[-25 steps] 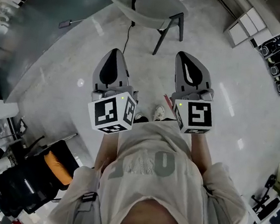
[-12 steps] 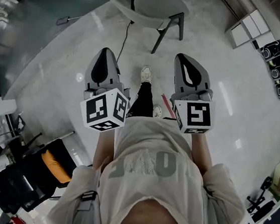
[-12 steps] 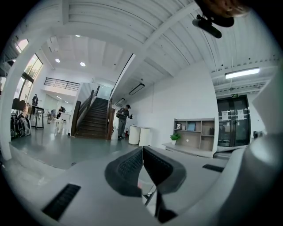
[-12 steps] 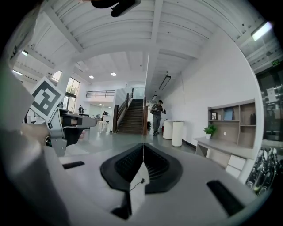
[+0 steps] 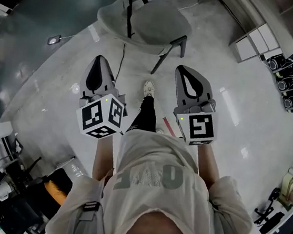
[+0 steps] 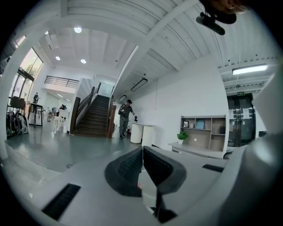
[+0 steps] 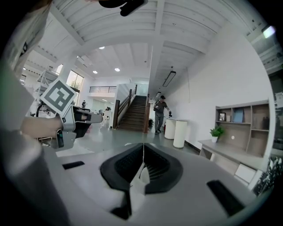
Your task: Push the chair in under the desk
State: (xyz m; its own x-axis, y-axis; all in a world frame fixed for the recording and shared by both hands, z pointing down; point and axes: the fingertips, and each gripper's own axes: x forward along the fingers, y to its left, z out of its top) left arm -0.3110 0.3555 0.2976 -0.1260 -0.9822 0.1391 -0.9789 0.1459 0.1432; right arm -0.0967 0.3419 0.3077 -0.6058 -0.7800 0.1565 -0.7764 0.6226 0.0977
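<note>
No text can be read with certainty. My shirt carries large pale letters across the chest. In the head view they appear upside down and creased, and I cannot read them. The left marker cube on my left gripper and the right marker cube on my right gripper show black-and-white square patterns only, no characters. In the left gripper view, a green sign above the dark doorway is too small to read.
</note>
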